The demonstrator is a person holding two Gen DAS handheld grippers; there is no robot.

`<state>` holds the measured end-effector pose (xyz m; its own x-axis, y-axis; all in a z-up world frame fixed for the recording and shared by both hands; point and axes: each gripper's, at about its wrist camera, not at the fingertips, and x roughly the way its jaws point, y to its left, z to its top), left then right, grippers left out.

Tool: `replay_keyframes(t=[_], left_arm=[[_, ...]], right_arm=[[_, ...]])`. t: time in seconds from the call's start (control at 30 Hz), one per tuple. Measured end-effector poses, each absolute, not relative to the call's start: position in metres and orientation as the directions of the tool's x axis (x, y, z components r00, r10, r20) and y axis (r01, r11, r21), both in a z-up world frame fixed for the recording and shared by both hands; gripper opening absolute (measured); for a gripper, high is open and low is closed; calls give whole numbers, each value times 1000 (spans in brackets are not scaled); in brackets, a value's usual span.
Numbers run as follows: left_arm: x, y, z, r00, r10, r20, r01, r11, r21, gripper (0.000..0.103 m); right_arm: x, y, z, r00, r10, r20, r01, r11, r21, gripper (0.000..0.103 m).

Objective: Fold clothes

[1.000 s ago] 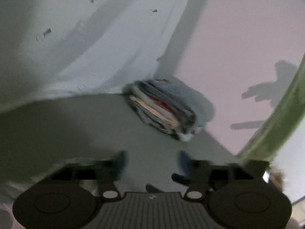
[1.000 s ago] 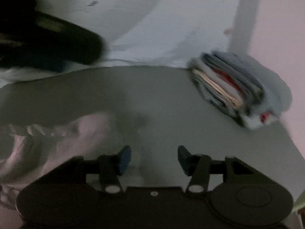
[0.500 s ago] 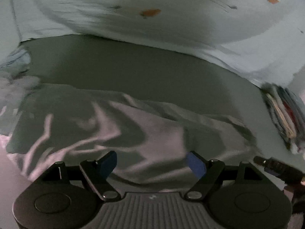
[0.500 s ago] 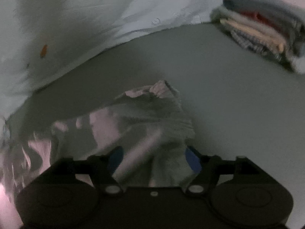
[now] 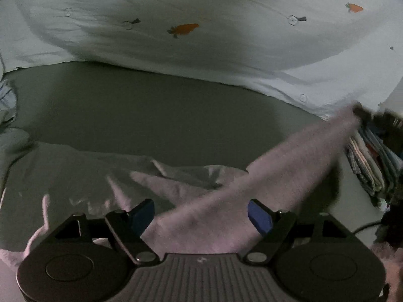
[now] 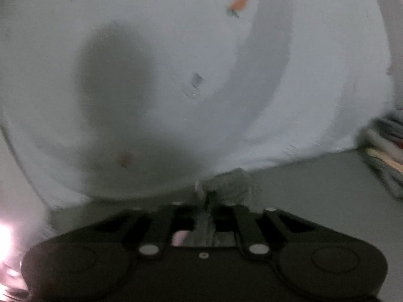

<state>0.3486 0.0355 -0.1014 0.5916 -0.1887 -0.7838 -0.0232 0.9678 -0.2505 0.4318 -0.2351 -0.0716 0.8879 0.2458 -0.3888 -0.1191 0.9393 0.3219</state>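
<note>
A pale pink garment (image 5: 105,176) lies crumpled on the grey-green table (image 5: 163,115). My left gripper (image 5: 201,216) is open just above its near part, blue pads apart. A stretched strip of the garment (image 5: 289,156) runs up to the right, where my right gripper (image 5: 365,115) holds its end. In the right wrist view my right gripper (image 6: 207,198) is shut on a bunch of that fabric (image 6: 231,181), lifted off the table.
A stack of folded clothes (image 5: 372,156) sits at the table's right edge, also in the right wrist view (image 6: 385,151). A white sheet with carrot prints (image 5: 183,29) hangs behind the table. More cloth (image 5: 7,100) lies at the left edge.
My right gripper has closed on the garment's corner and lifted it up and to the right, stretching the fabric. My left gripper stays open and has moved closer over the garment.
</note>
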Motion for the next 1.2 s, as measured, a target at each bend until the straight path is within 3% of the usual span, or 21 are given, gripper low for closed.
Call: replay_keyframes(t=[0.03,0.07,0.17,0.27,0.4,0.47,0.53,0.6,0.77,0.87,1.03,1.13,1.2], left_arm=[[347,33,-103,588,-185,-788,-22,969,-244,82],[345,30,-106,583,-180,-793,-21,972,-236,82],[338,28,-117,563,-163,-810,-27,976,-216,82],[333,31,-128,541,-160,-826,-43,975,-217,82],[339,35,-131,530,-162,-833,-65,971,-231,82],[341,35,-130,530,-163,-832,-64,971,-231,82],[342,34,-132,529,-158,-834,-53,974,-218,82],[341,31,-134,529,-146,-836,-28,981,-190,82],[339,0,-141,547,-75,-833,132,991,-2,82],[336,-14,-146,540,-104,-835,188,982,0,82],[335,-1,-154,494,-128,-860,157,986,-57,83],[334,39,-155,500,-81,-862,24,997,-79,83],[332,75,-158,505,-15,-863,-113,990,-83,84]], right_arm=[[431,-236,-75,883,232,-409,-105,945,310,73],[429,-237,-82,878,199,-435,-75,956,284,73],[422,-243,-121,810,80,-581,44,980,196,55],[413,-248,-154,731,51,-680,117,973,198,51],[417,-238,-170,706,117,-698,127,949,287,55],[430,-226,-173,707,126,-696,103,955,277,63],[439,-214,-180,699,115,-706,71,971,228,61],[441,-203,-181,701,71,-710,50,988,149,17],[406,-213,-153,768,-46,-638,85,996,31,11],[369,-245,-145,753,-206,-625,212,975,-65,11],[348,-287,-169,611,-362,-704,360,919,-160,12],[346,-288,-174,574,-378,-726,402,903,-153,24],[351,-278,-170,598,-390,-700,396,903,-165,46]])
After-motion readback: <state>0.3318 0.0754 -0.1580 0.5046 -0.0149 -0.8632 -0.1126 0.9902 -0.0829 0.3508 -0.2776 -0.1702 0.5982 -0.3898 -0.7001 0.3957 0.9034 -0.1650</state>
